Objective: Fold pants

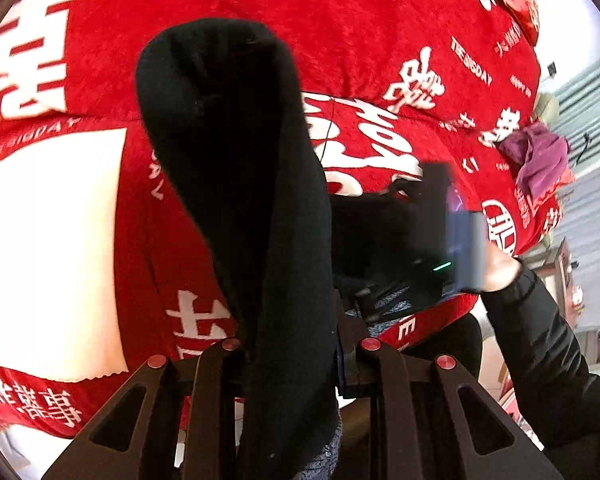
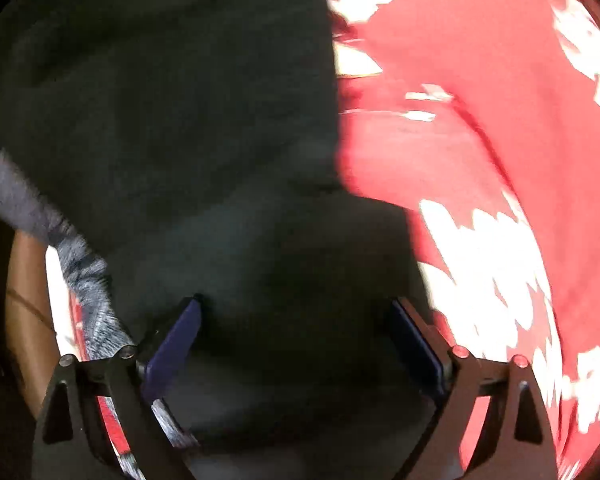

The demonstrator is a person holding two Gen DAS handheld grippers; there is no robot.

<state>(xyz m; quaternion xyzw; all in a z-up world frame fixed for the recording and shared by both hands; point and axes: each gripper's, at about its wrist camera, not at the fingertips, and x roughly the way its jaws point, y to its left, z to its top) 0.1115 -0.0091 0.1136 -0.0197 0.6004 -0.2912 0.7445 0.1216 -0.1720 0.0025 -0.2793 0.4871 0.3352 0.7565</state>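
The black pants (image 1: 240,184) hang lifted over a red bedspread with white characters (image 1: 380,40). My left gripper (image 1: 296,348) is shut on the black pants, which run up between its fingers as a long bunched strip with a grey lining at the bottom. My right gripper (image 1: 432,216) shows in the left wrist view, low at the right, blurred, held by a hand. In the right wrist view the pants (image 2: 172,120) fill the left and middle, and my right gripper (image 2: 296,312) is open with its blue pads (image 2: 176,344) wide apart over the cloth.
The red bedspread (image 2: 480,120) lies right of the pants. A purple cloth (image 1: 540,156) sits at the bed's far right edge. A white patch of the bedspread (image 1: 48,248) is at the left. A wooden rail (image 2: 24,312) shows at lower left.
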